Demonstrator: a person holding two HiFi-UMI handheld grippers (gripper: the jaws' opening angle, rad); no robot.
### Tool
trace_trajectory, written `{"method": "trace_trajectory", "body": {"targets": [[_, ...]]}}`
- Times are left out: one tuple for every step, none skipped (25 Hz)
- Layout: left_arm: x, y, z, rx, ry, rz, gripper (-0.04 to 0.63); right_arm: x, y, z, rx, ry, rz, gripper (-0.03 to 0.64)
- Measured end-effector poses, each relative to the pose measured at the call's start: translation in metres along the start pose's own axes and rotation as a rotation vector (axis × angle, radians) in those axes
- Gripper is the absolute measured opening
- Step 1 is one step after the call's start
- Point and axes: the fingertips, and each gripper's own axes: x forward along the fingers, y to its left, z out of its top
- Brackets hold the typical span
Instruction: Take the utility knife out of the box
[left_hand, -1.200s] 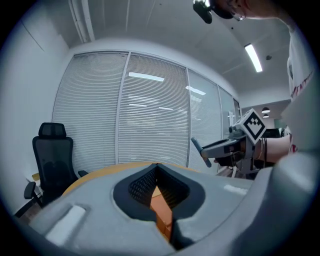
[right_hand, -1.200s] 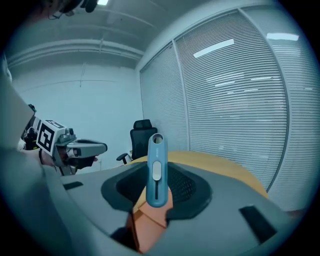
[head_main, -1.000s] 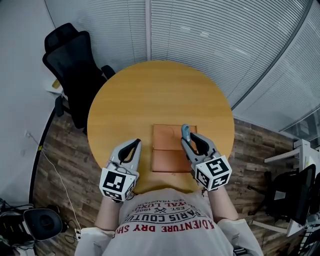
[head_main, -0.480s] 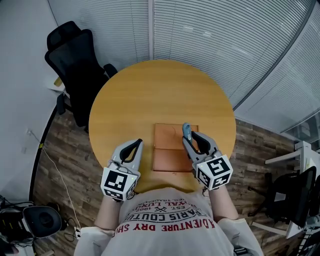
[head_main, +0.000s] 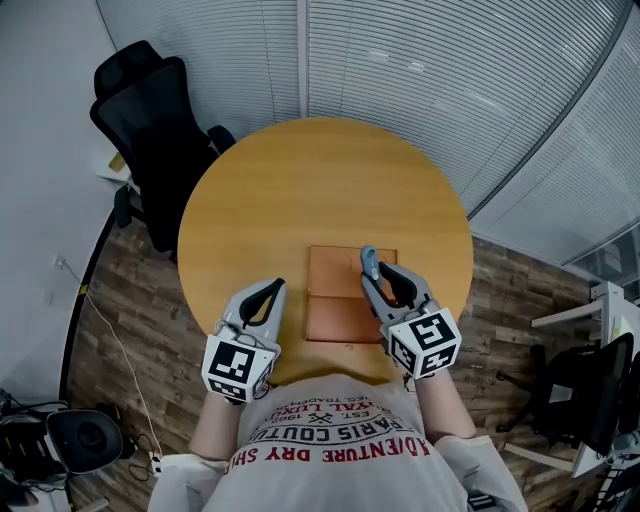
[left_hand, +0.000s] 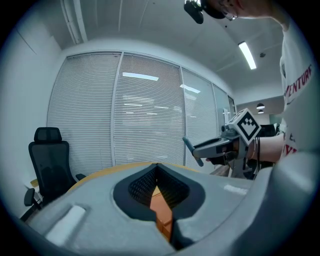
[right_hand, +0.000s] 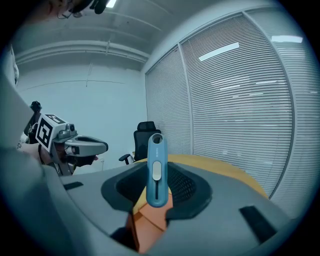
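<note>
An orange box (head_main: 343, 300) lies open and flat on the round wooden table (head_main: 300, 200), near its front edge. My right gripper (head_main: 372, 282) is shut on a blue utility knife (head_main: 368, 262) and holds it above the box's right side. In the right gripper view the knife (right_hand: 155, 170) stands upright between the jaws, with the orange box (right_hand: 150, 220) below. My left gripper (head_main: 272, 288) hovers left of the box, shut, with nothing in it. Through its jaws in the left gripper view a strip of the box (left_hand: 162, 220) shows. The right gripper (left_hand: 200, 149) and the knife (left_hand: 191, 151) show there too.
A black office chair (head_main: 150, 130) stands at the table's far left. White blinds (head_main: 450, 70) run behind the table. Another dark chair (head_main: 590, 390) and a white desk edge (head_main: 600, 300) are at the right. The table's far half is bare wood.
</note>
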Motion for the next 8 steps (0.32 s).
{"method": "trace_trajectory", "body": {"targets": [[-0.0001, -0.0003, -0.0001, 0.0, 0.0, 0.002, -0.005, 0.0005, 0.0, -0.0001, -0.001, -0.001, 0.001, 0.132], [-0.0001, -0.0006, -0.0003, 0.0, 0.001, 0.004, -0.005, 0.0008, -0.0002, -0.0001, -0.001, -0.002, 0.002, 0.132], [0.0, -0.0007, -0.0005, 0.0, 0.003, 0.006, -0.005, 0.001, -0.0004, -0.0001, 0.0, -0.003, 0.003, 0.132], [0.0003, -0.001, -0.0008, -0.001, 0.005, 0.007, -0.005, 0.0012, -0.0007, -0.0002, 0.001, -0.004, 0.004, 0.132], [0.0007, -0.0014, -0.0013, -0.002, 0.007, 0.008, -0.005, 0.0011, -0.0011, -0.0005, 0.002, -0.003, 0.005, 0.132], [0.001, -0.002, -0.002, -0.003, 0.009, 0.01, -0.005, 0.0009, -0.0015, -0.001, 0.002, -0.002, 0.006, 0.132], [0.0012, -0.0027, -0.0027, -0.004, 0.01, 0.011, -0.005, 0.0007, -0.0018, -0.0016, 0.002, -0.001, 0.007, 0.132], [0.0014, -0.0034, -0.0034, -0.005, 0.012, 0.012, -0.005, 0.0004, -0.0021, -0.0023, 0.003, 0.0, 0.009, 0.132]]}}
